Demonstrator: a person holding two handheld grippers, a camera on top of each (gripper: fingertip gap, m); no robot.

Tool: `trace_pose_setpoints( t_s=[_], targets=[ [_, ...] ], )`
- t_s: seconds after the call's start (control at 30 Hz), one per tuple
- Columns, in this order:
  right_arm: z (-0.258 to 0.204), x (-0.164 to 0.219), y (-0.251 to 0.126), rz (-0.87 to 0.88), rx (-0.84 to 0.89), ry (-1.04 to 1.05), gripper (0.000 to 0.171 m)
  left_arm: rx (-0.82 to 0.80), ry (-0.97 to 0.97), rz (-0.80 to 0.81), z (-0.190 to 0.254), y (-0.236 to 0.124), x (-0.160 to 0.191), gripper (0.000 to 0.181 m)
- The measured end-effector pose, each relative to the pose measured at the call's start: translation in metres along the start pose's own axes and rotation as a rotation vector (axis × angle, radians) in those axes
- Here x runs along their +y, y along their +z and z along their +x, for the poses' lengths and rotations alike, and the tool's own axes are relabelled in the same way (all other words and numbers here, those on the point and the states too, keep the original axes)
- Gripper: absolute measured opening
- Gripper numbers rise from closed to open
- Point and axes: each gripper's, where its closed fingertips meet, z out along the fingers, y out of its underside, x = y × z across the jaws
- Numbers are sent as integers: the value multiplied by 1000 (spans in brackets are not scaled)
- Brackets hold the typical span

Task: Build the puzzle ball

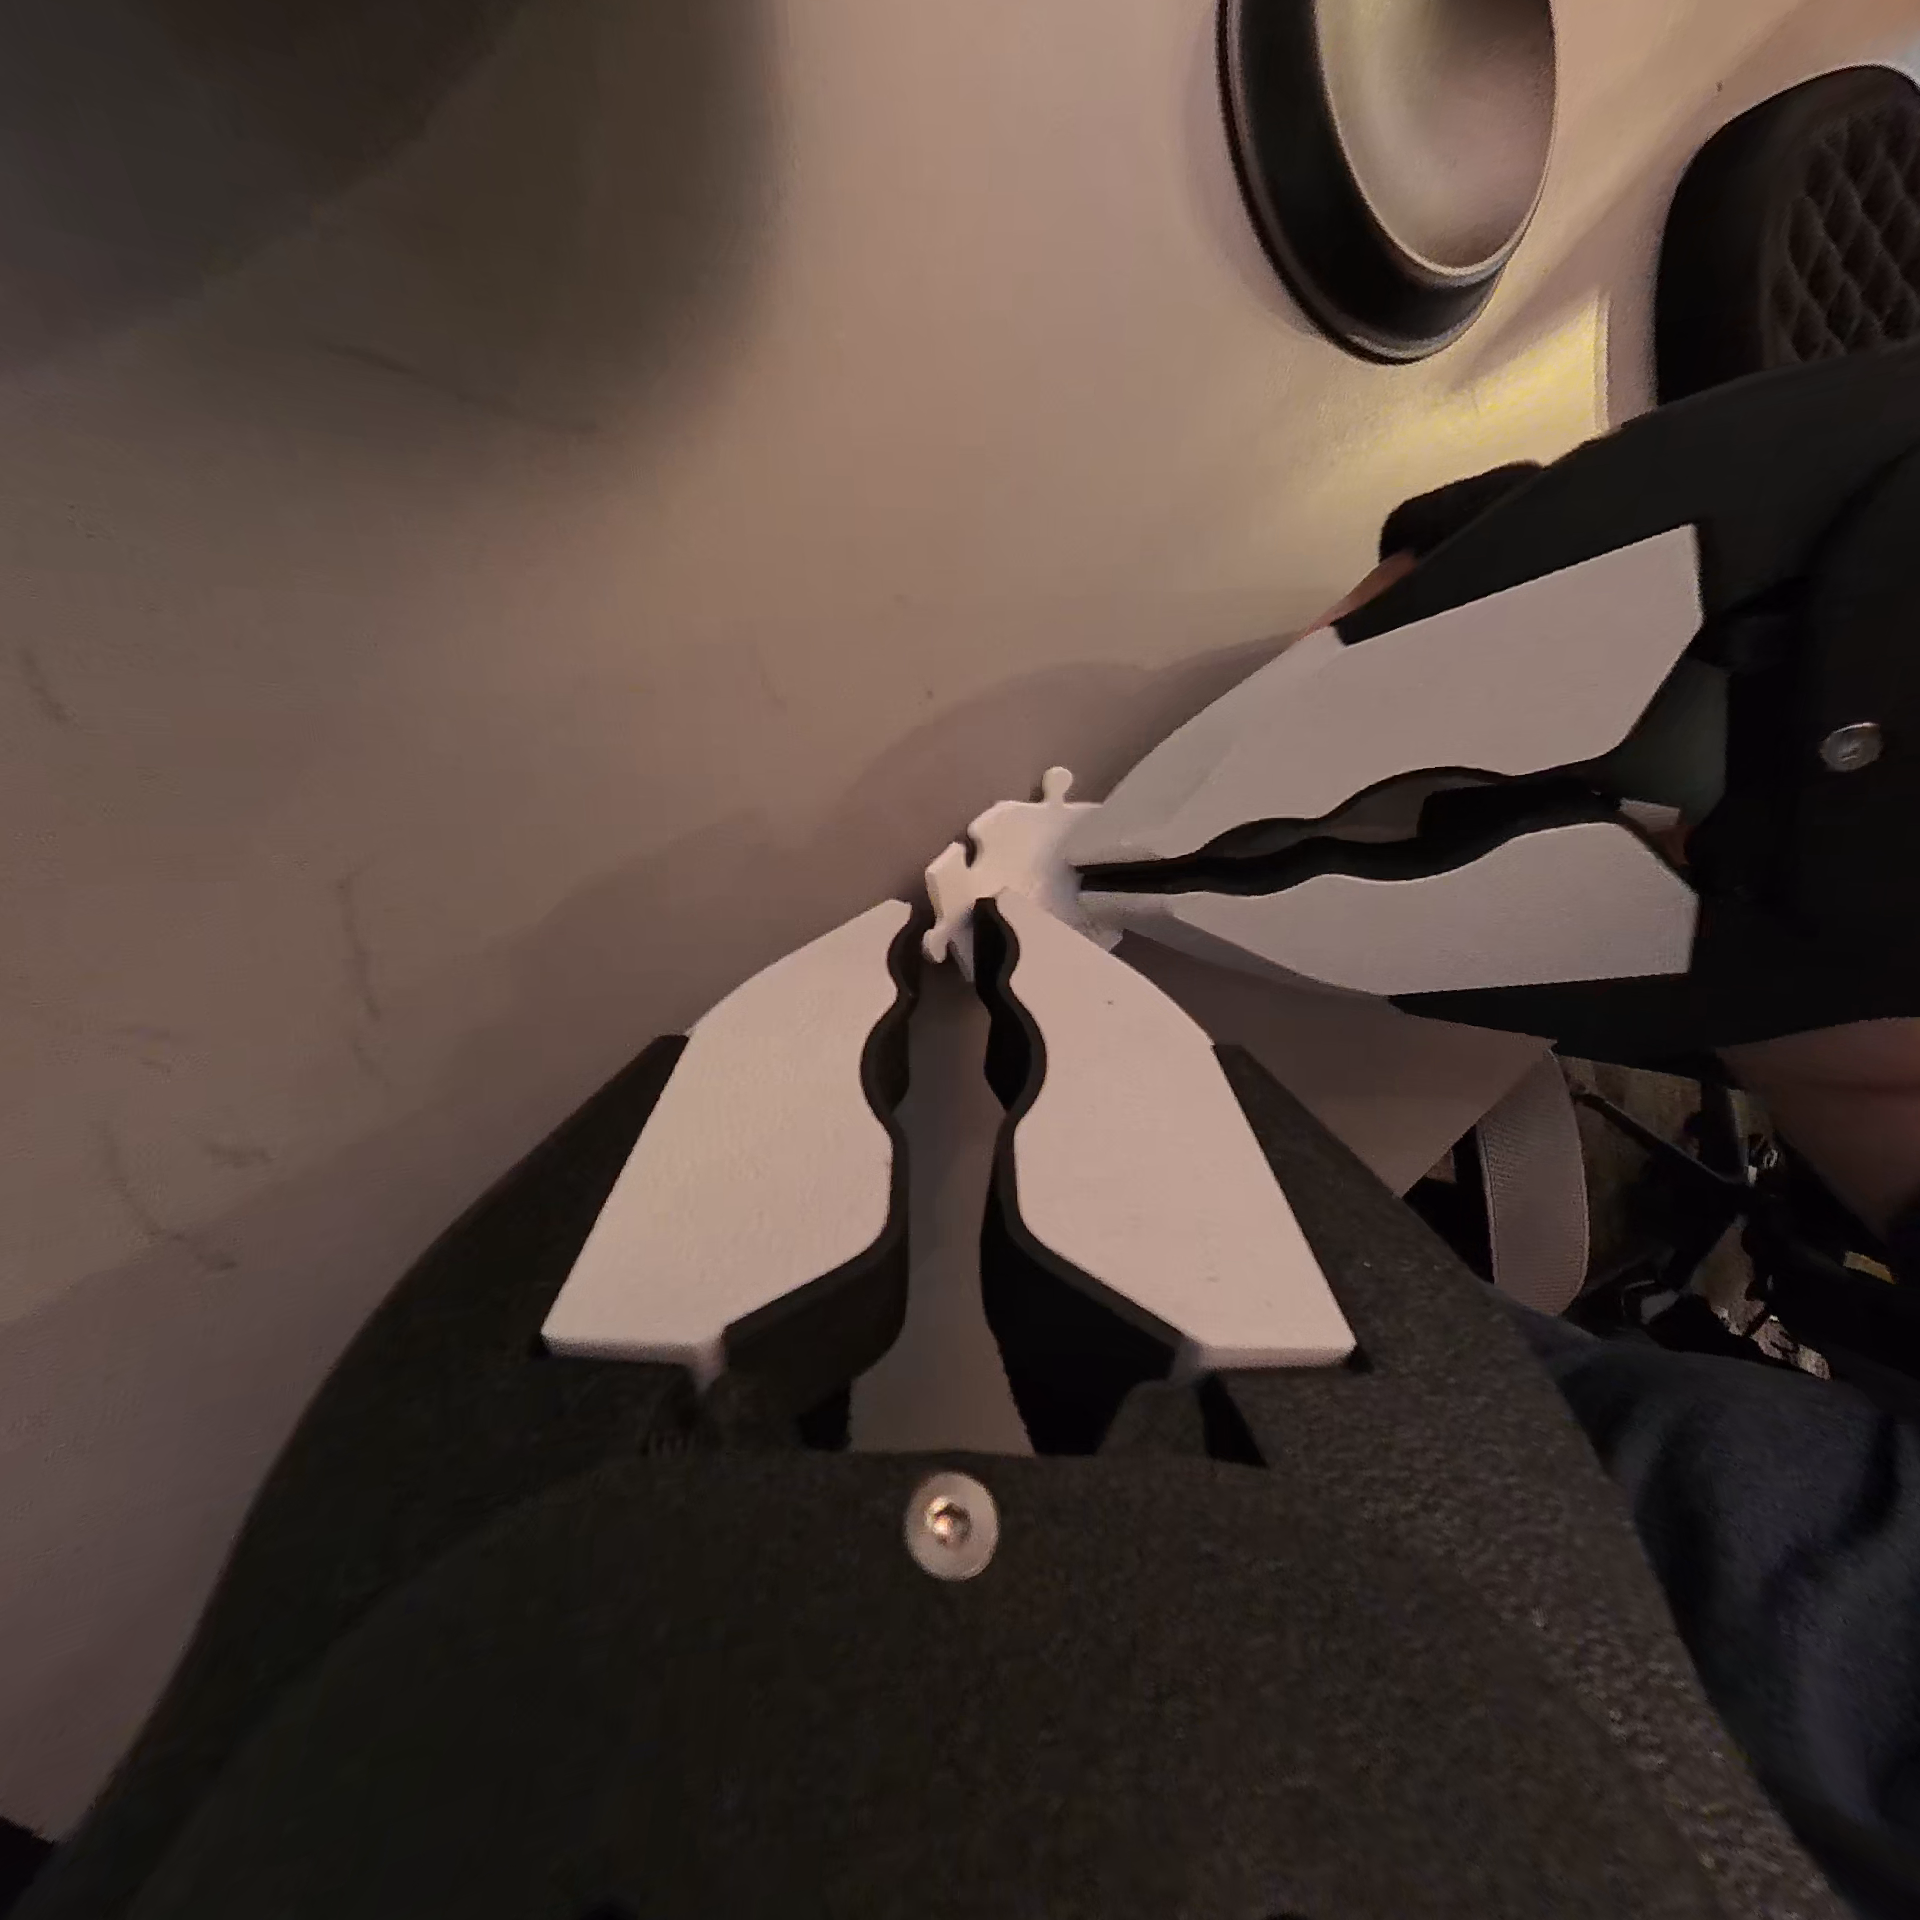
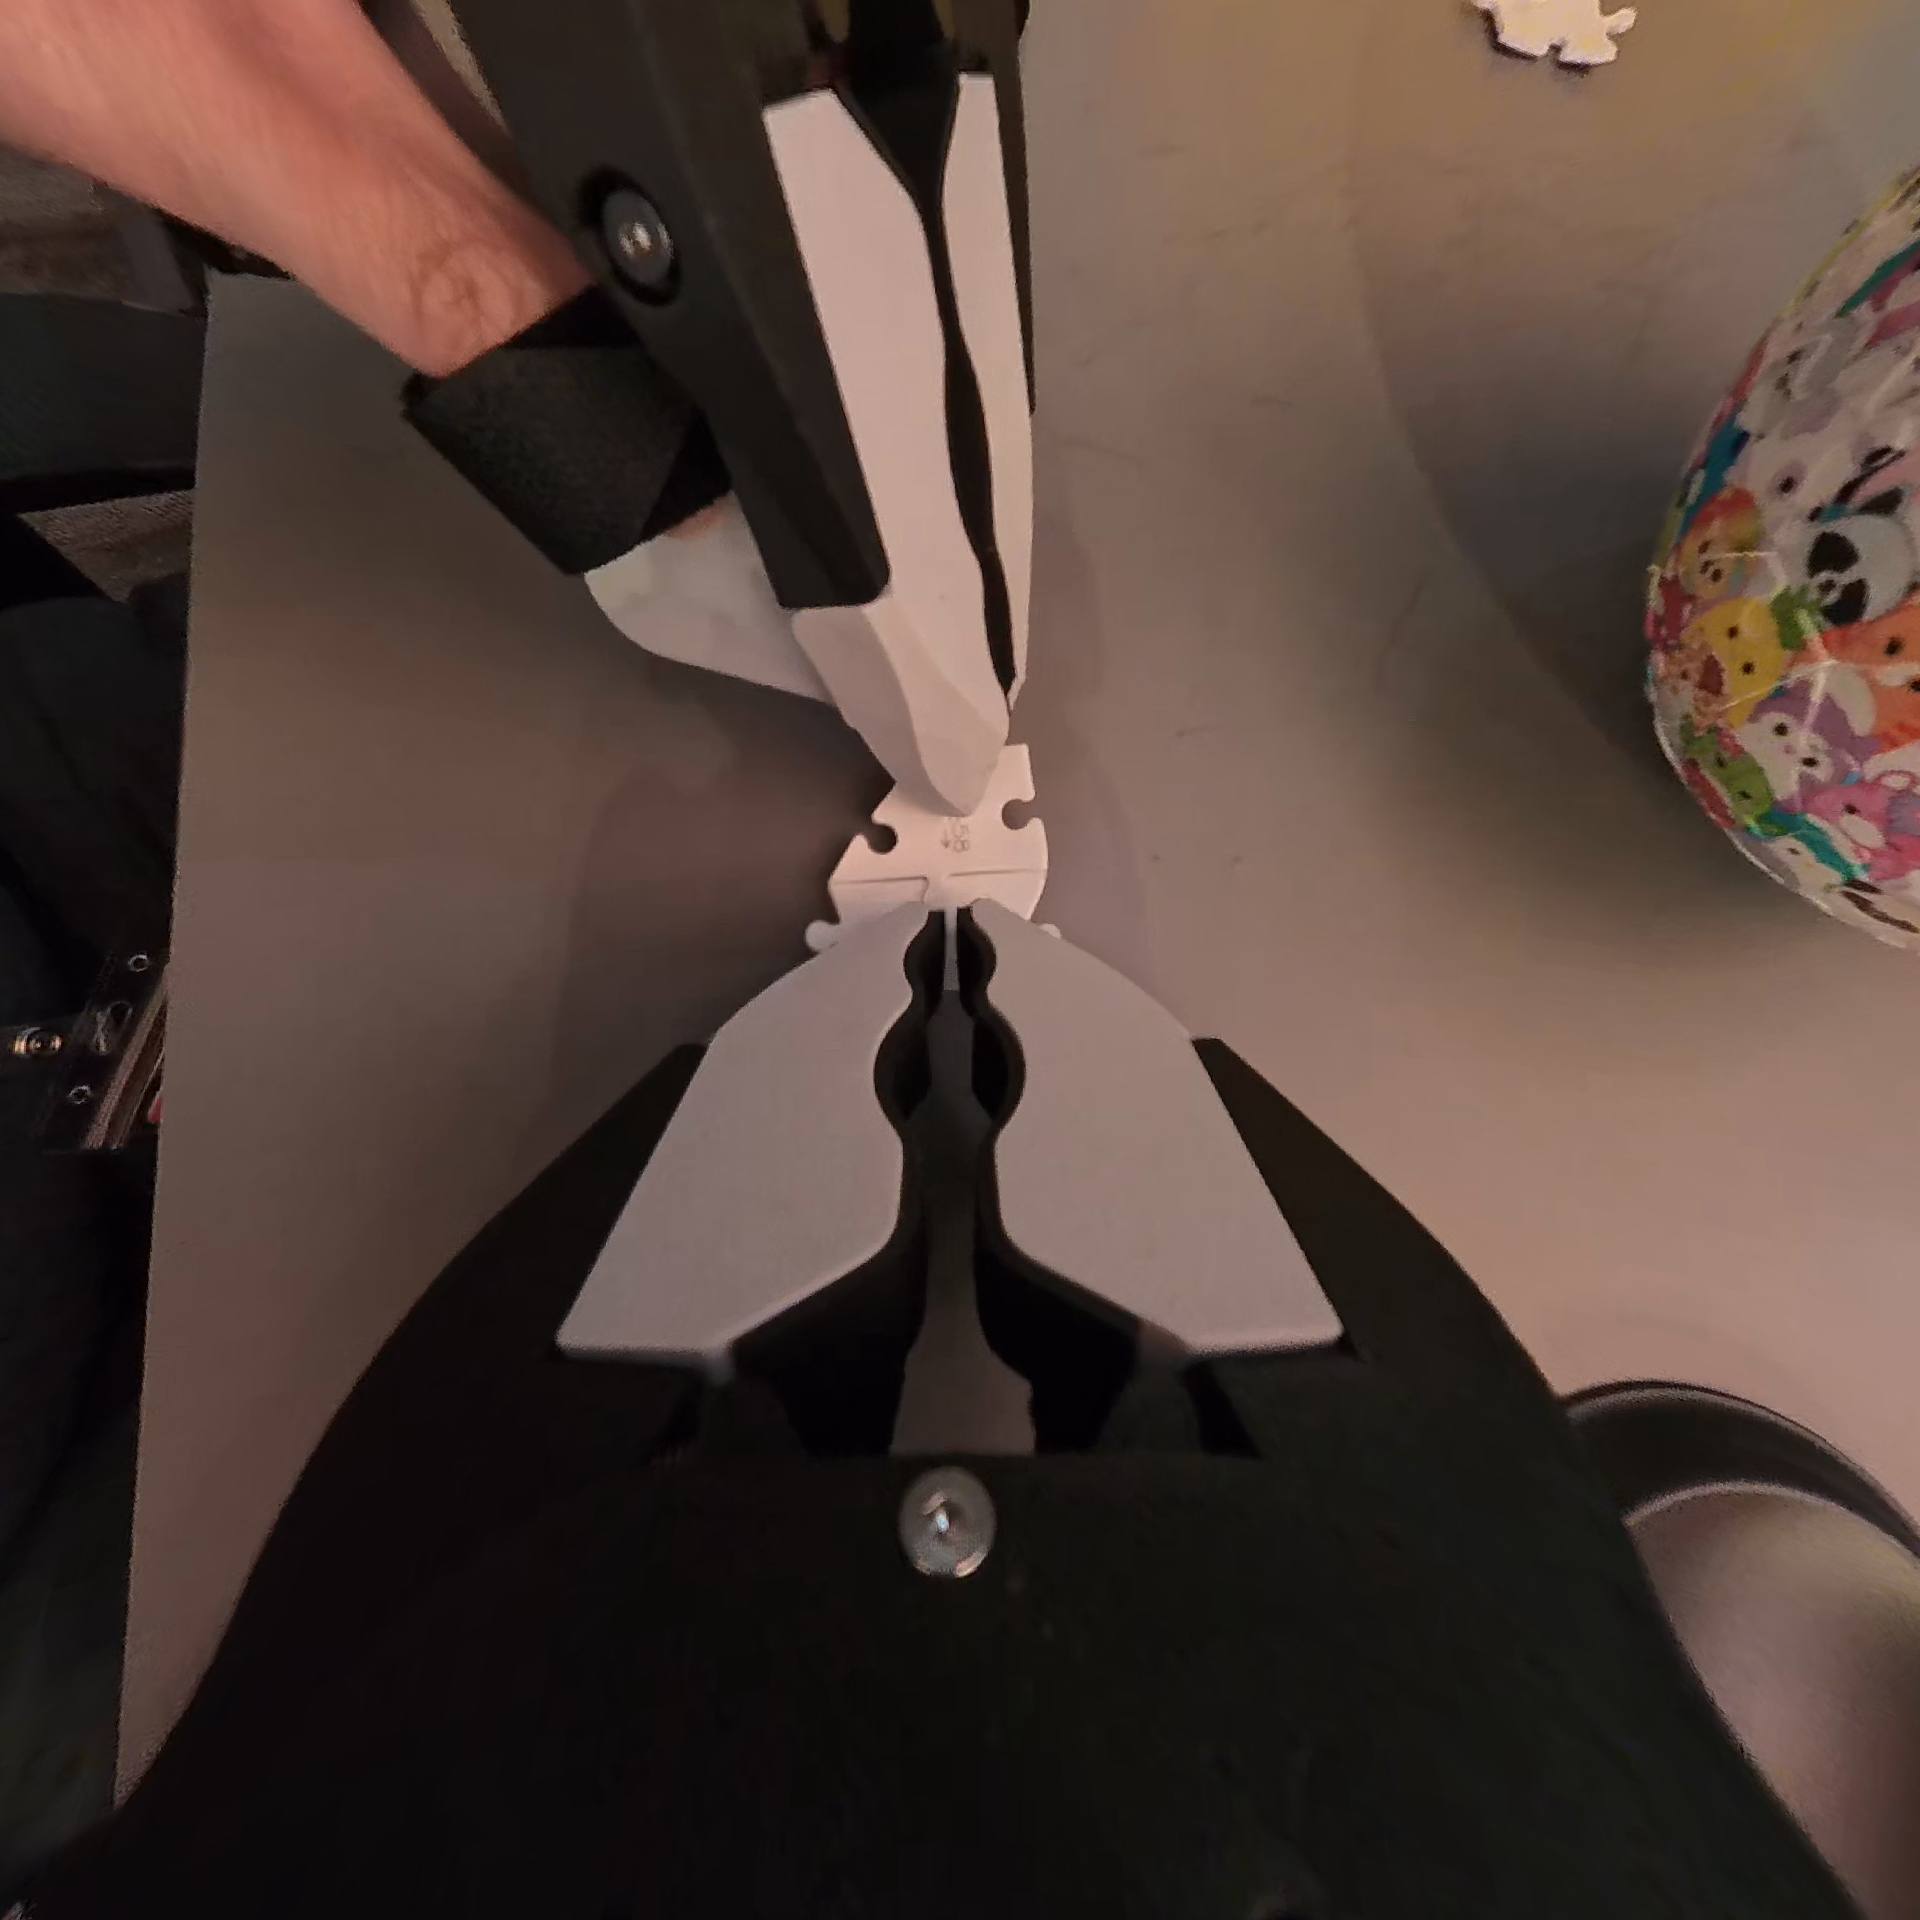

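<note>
Both pairs of fingers pinch white puzzle pieces [image 2: 940,847] edge to edge above the table [image 2: 1247,520], left gripper [image 1: 948,920] meeting right gripper [image 2: 951,920], so I'd keep tabs aligned and press gently, the colourful puzzle ball [image 2: 1808,582] waiting far right.

The ball [image 2: 1808,582] is cut off by the right edge; a loose piece [image 2: 1553,26] by the top edge.

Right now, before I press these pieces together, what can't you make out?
- Colourful puzzle ball: right wrist view, cut off by the right edge.
- White joined puzzle pieces: printed faces unseen; both claws cover their edges.
- Loose white piece: cut off by the top edge.
</note>
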Motion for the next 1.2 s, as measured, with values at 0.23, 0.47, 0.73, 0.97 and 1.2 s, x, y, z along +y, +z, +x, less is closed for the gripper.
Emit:
trace_pose_setpoints(
  t_s=[0.23, 0.47, 0.73, 0.97, 1.2],
  targets=[
    [1, -3, -3, 0, -13, -17, 2, -22, 20, -11, 0, 0, 0, 9],
    [1, -7, 3, 0, -51, 3, 2, -38, 32, -12, 0, 0, 0, 9],
    [-2, -2, 9, -41, -67, 33, 3, -60, 56, -21, 0, 1, 1, 9],
    [-3, -1, 9, -66, -47, -23, 3, -125, 99, -17, -1, 1, 1, 11],
    [-3, -1, 8, -51, -44, 10, 3, -235, 144, 34, -6, -4, 3, 13]
  ],
)
